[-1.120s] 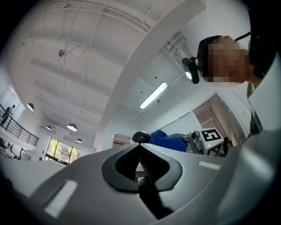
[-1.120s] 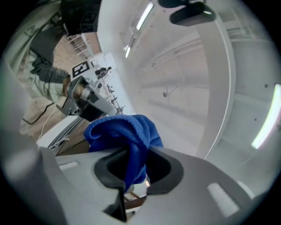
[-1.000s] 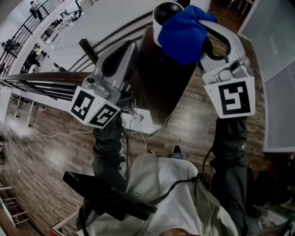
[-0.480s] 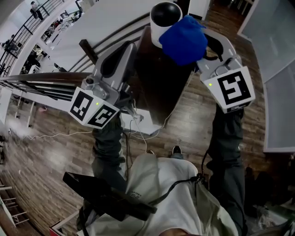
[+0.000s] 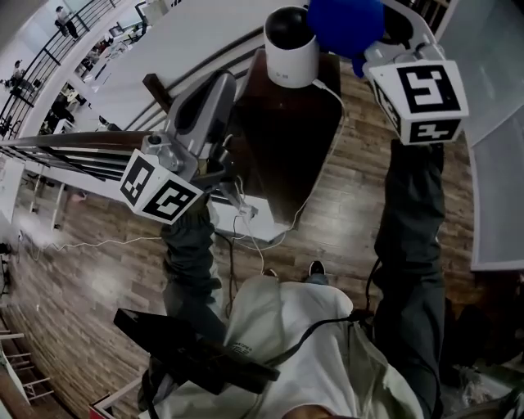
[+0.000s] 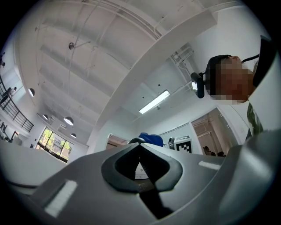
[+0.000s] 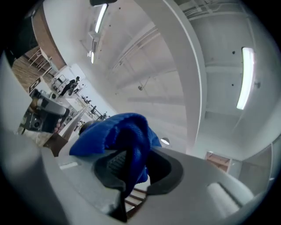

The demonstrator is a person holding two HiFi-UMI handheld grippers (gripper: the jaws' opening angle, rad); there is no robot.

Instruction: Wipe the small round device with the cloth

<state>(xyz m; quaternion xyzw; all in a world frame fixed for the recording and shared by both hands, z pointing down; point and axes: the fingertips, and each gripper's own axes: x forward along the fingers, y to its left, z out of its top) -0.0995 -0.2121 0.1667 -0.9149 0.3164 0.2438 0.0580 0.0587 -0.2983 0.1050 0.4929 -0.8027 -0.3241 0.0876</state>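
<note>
Right gripper [image 7: 131, 169] pinches cloth [image 5: 344, 23] beside device [image 5: 292, 49] (perhaps touching) at table [image 5: 278, 139] edge.

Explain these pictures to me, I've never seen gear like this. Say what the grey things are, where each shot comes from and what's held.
No robot here: a person holds a two-jaw gripper in each hand. One picture comes from a camera on the person's head, looking down; the other two from cameras riding on each gripper. The left gripper is shut and empty. The right gripper is shut on a blue cloth, next to the small round device, white with a black dome, which stands on a dark surface. The patterned cubes belong to the grippers.
</note>
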